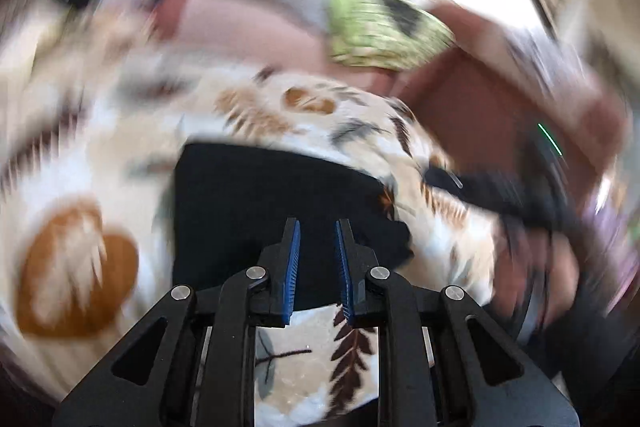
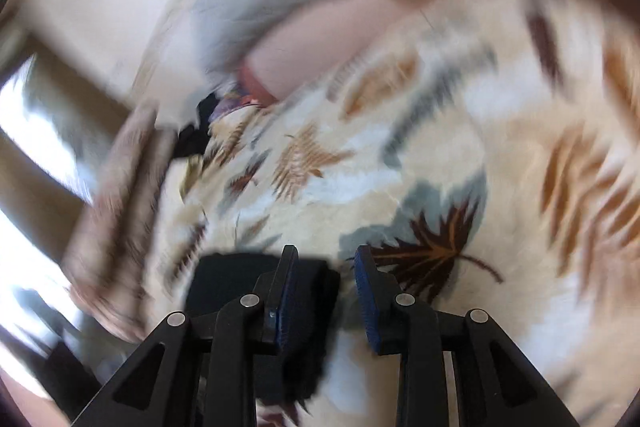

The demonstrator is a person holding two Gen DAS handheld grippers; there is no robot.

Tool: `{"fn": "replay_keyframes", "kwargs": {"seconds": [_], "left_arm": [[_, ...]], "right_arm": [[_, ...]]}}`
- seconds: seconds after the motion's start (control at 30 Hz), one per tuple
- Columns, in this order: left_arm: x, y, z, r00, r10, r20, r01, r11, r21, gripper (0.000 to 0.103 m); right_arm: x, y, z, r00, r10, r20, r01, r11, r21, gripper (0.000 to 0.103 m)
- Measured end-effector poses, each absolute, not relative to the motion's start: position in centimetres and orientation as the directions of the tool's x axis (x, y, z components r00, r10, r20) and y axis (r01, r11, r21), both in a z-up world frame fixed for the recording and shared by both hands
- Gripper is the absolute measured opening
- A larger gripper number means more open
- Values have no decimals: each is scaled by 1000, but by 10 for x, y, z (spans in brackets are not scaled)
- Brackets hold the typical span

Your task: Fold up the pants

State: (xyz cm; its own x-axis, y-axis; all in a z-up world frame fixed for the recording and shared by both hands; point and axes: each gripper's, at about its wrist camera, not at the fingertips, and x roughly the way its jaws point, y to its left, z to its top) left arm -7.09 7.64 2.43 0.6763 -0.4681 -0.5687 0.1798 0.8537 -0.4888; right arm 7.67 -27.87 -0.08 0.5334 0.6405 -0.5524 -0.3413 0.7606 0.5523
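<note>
The black pants (image 1: 276, 199) lie folded into a compact rectangle on a leaf-patterned blanket (image 1: 72, 259). My left gripper (image 1: 317, 231) hovers over their near edge, jaws apart, nothing between the blue pads. In the right wrist view the pants (image 2: 232, 279) sit low and left, under and beside my right gripper (image 2: 326, 259), which is open and empty. The other gripper and the hand holding it (image 1: 532, 211) show blurred at the right of the left wrist view. Both views are motion-blurred.
The blanket (image 2: 420, 155) covers the whole work surface. A grey and pink pillow (image 1: 248, 11) and a green cloth (image 1: 376, 27) lie at the far side. A brown wooden edge (image 1: 480, 115) runs at the right. Pale floor (image 2: 100, 7) shows beyond the bed.
</note>
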Motion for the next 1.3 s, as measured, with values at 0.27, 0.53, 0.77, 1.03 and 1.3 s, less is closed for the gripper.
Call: {"fn": "replay_keyframes", "kwargs": {"seconds": [0.27, 0.53, 0.77, 1.03, 1.3], "left_arm": [[-45, 98, -26, 559, -508, -655, -53, 767, -640, 9], [-40, 104, -18, 554, -484, -677, -71, 783, -618, 3], [14, 92, 45, 587, -494, -641, 112, 834, -540, 27], [87, 99, -27, 434, -499, -750, 4, 834, -552, 18], [73, 101, -15, 474, -509, -719, 2, 817, -577, 18]], "right_arm": [[-1, -173, -21, 529, 439, -726, -576, 814, 72, 28], [22, -188, -40, 439, 480, -760, -502, 832, 236, 39], [38, -197, 5, 572, 550, -608, -503, 821, 270, 39], [99, -165, -48, 463, 507, -728, -488, 831, 268, 41], [102, -177, -52, 445, 551, -706, -474, 814, 337, 43]]}}
